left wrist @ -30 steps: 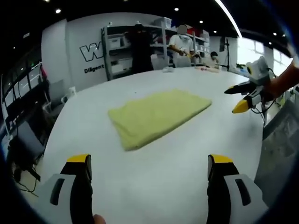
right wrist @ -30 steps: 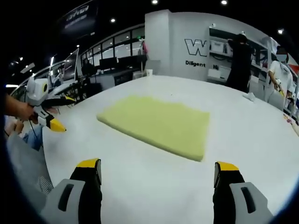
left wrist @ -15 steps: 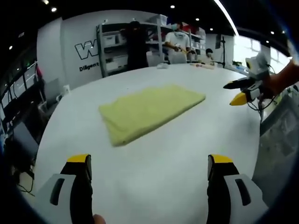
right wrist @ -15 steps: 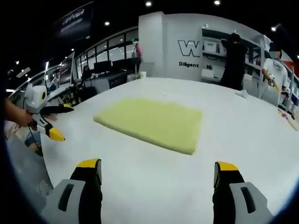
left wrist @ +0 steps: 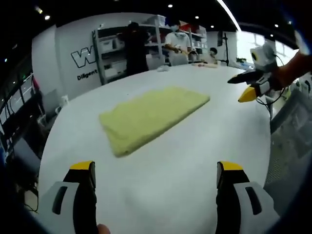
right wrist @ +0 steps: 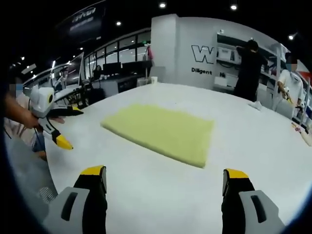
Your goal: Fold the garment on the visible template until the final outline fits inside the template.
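The far wall carries a big outlined "W", cut off by shelving, and beneath it smaller dark lettering beginning "Diligent". Nothing else is legible.

1. Light: bright, even; ceiling spotlights overhead
2. Glare: white table washed out
3. Shadows: faint
4. Focus: soft throughout
5. Distortion: strong fisheye bending at edges

Folded yellow garment flat on white table, wide-spread claw clear of it.
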### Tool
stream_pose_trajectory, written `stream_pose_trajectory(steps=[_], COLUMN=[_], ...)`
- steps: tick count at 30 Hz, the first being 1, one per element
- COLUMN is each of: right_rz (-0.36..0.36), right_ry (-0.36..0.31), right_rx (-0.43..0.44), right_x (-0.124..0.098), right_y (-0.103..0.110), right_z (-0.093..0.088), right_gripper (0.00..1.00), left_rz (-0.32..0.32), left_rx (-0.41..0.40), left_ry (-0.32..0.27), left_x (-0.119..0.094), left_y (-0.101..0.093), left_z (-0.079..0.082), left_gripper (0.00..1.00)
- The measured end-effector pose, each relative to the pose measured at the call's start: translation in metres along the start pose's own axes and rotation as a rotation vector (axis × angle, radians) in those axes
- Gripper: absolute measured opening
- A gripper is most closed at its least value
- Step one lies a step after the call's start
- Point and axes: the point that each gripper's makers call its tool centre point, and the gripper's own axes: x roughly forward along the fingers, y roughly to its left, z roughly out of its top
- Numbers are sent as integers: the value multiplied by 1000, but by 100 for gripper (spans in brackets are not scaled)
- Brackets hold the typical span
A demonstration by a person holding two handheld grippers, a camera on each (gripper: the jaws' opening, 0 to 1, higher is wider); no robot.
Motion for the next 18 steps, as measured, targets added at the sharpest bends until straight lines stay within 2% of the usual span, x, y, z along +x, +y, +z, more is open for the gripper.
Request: stream_pose_trajectory(steps=[2,3,4,5,8,12,18], right_rz=[3,8,13,16,28,31,41], right_ry=[-4,-6,-4,-5,3,-3,5], right_rx=[-7,-9,-13,-28,-101,-91,-76], right_x=[-4,-5,-6,-7,-9,-9,-9], right_y=[1,3,3,5,7,8,13], right_z=[0,-1,-2,-1,1,7,6], right_gripper=[97,98,98,98,94,96,99], left_rz=[-19,-23,-13,-7,-7,-22,-34], left_rx=[16,6,-37,-52,-31,-11,1], left_ry=[-20,-35,-61,-70,-94,-63,-64], left_x=[-1,-3,-4,-6,-10,-9,-11], left_y=[-3,-3,1,4,4,-3,-8], left_z=[5,8,13,15,19,13,15], left_gripper=[99,99,99,99,99,99,99])
